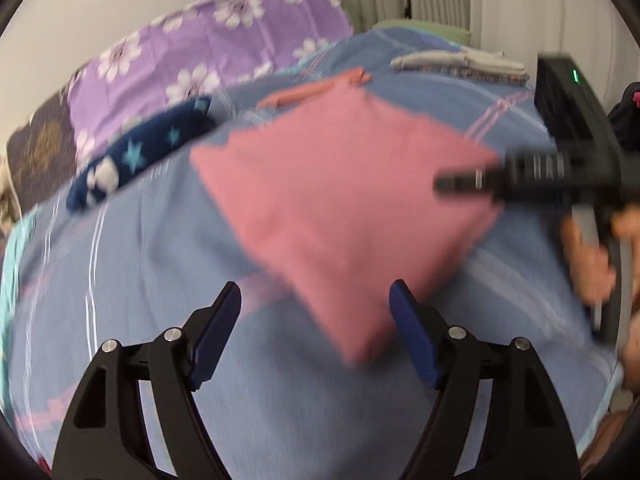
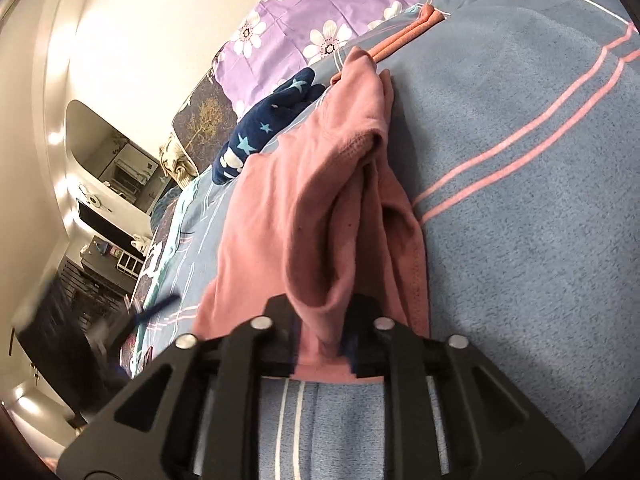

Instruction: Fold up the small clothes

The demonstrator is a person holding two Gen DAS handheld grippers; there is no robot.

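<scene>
The right tongs (image 2: 320, 344) are clamped on a bunched edge of the pink garment (image 1: 340, 208), which lies mid-bed on the blue blanket (image 1: 140, 280). The left tongs (image 1: 316, 308) gape apart, empty, just above its near corner.

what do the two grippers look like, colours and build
Both are matte black plastic with triangular cut-outs in the linkage arms and round silver pivot pins. The left gripper has flat dark blue pads on its fingers. The right gripper, seen side-on, has a ribbed black body, a small green light on the block behind it, and a bare hand on its grey handle. No cables show.
</scene>
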